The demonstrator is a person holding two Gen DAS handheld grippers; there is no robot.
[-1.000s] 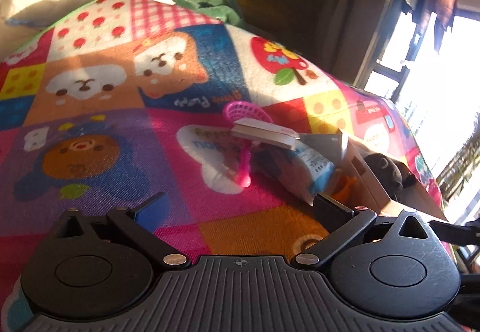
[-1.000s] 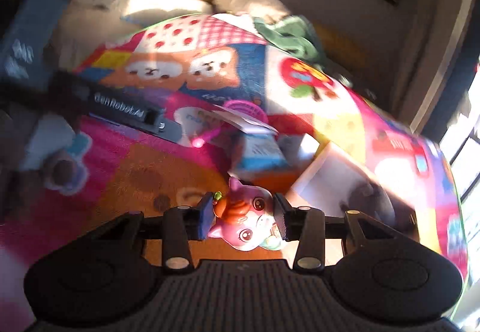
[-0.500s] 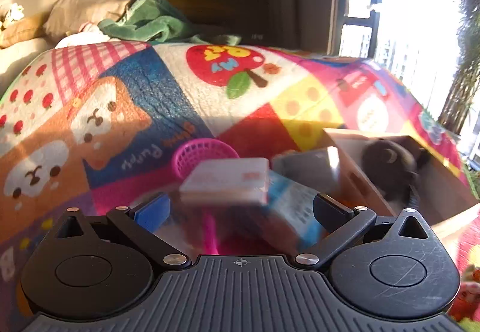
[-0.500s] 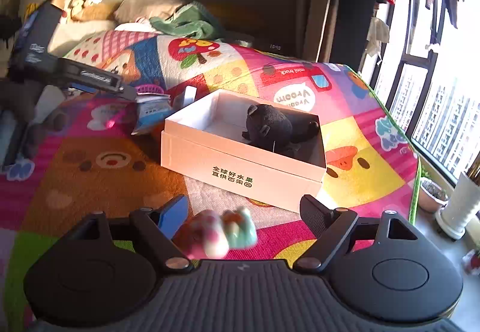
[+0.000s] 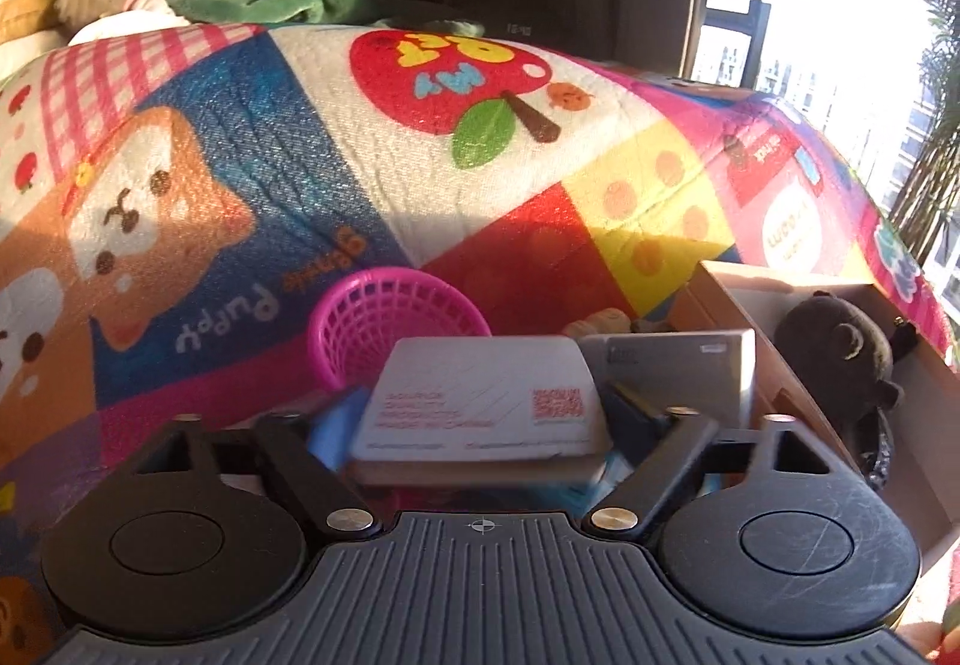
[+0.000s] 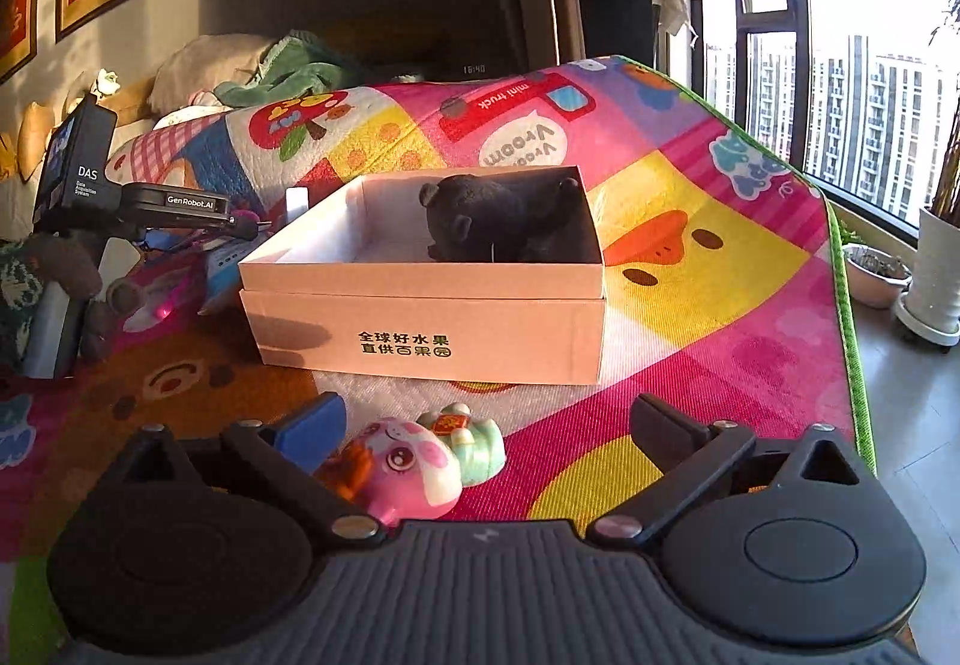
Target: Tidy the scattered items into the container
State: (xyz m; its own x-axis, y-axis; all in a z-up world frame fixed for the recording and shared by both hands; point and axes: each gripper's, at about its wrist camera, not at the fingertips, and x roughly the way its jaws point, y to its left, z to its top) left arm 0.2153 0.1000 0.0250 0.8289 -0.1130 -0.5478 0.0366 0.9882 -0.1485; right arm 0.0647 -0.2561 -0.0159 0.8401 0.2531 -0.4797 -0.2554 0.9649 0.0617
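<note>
Toys are what's left to gather, and the nearest one, a pink figurine [image 6: 408,476], lies on the mat [image 6: 690,269] inside the right gripper [image 6: 486,425], whose jaws have just been opening and now stand wide with neither pad touching it. It sits short of the box [image 6: 420,323], so it should be gripped again across the body and lifted clear over the near wall. Further left, the left gripper [image 5: 474,413] has just been closing round a flat white card pack [image 5: 480,401]. The pads look close against its edges, but blur hides whether they bite, so squeeze until it stops shifting. Carry it level over the rim beside the black plush [image 6: 498,215] already inside. Beyond it a pink basket [image 5: 390,323] waits its turn.
</note>
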